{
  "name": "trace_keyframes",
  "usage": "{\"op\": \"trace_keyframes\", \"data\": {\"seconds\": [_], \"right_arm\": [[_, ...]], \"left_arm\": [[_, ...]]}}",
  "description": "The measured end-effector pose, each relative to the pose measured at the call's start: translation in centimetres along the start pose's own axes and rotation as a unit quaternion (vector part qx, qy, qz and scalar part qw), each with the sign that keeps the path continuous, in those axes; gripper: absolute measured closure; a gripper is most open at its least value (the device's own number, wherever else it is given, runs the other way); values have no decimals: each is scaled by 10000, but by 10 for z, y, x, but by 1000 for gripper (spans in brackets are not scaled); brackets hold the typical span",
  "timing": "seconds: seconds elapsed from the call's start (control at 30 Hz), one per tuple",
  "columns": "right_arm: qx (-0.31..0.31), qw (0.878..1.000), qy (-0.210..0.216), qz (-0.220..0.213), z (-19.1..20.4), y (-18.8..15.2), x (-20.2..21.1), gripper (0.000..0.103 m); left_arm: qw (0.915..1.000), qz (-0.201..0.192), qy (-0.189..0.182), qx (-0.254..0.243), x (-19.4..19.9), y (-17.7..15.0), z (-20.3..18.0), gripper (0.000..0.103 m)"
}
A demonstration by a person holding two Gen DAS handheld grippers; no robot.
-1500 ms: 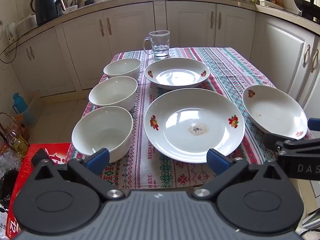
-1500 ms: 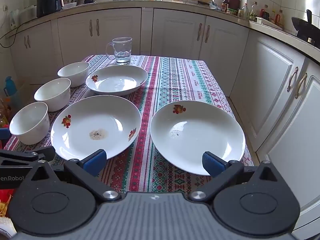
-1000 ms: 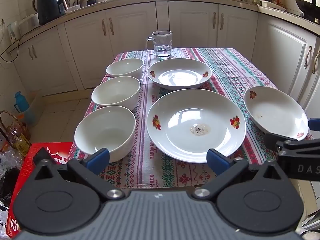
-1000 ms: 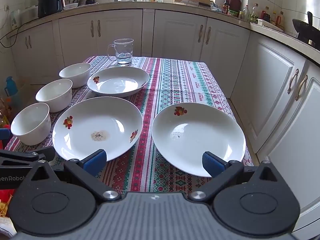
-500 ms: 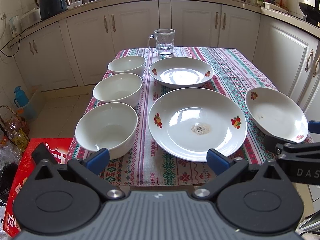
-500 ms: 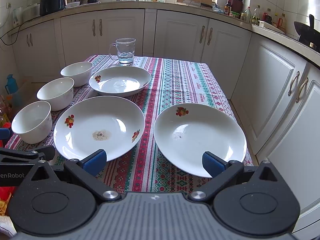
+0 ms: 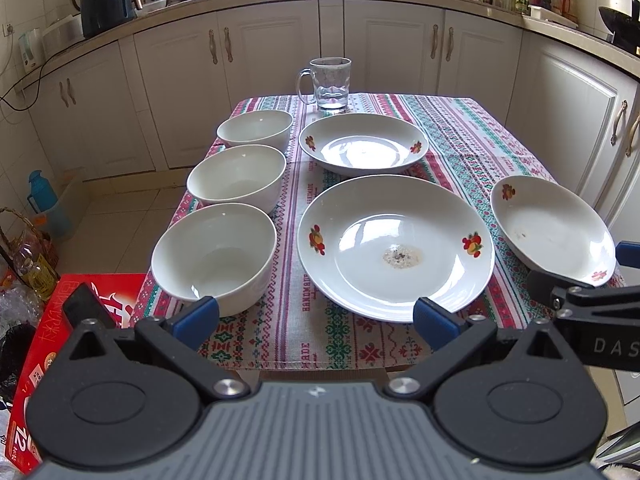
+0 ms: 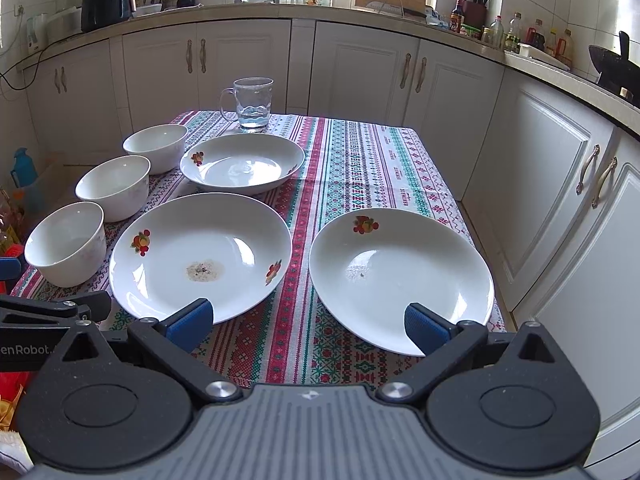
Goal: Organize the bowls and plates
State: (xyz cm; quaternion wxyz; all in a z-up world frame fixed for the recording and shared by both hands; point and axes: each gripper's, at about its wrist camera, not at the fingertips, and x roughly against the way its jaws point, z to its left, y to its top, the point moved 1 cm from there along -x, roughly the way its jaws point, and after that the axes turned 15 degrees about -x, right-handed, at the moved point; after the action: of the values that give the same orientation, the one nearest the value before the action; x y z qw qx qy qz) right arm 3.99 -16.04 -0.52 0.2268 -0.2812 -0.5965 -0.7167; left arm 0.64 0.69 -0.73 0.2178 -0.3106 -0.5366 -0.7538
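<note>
Three white bowls line the table's left edge: near bowl [image 7: 214, 254] [image 8: 66, 244], middle bowl [image 7: 236, 178] [image 8: 114, 186], far bowl [image 7: 256, 128] [image 8: 156, 146]. A large fruit-print plate [image 7: 396, 246] [image 8: 200, 254] with a crumb stain lies at the front centre, a deeper plate [image 7: 364, 144] [image 8: 242, 162] behind it, and a third plate [image 7: 552, 228] [image 8: 400, 280] at the front right. My left gripper [image 7: 316, 318] is open at the table's near edge, between the near bowl and the large plate. My right gripper [image 8: 306, 326] is open, with its right pad over the third plate's near rim.
A glass mug [image 7: 330, 84] [image 8: 252, 104] with some water stands at the table's far end. White cabinets surround the table [image 8: 360, 160]. A red box [image 7: 40, 320] and a blue bottle [image 7: 40, 192] sit on the floor to the left.
Both grippers have risen and tilted slightly, so the dishes sit a little lower in view. Both stay open and no dish has moved.
</note>
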Motion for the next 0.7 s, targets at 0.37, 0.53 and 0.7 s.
{"op": "trace_keyframes", "data": {"seconds": [0.37,0.53,0.7], "right_arm": [[14,10000,-4,-17,1,0,1,0],[7,10000,-1,-21,1,0,1,0],[7,10000,-2,-17,1,-1,1,0]], "left_arm": [[10000,-4,2,3,0,0,1,1],[10000,-8,5,6,1,0,1,1],[10000,-3,8,2,1,0,1,1]]}}
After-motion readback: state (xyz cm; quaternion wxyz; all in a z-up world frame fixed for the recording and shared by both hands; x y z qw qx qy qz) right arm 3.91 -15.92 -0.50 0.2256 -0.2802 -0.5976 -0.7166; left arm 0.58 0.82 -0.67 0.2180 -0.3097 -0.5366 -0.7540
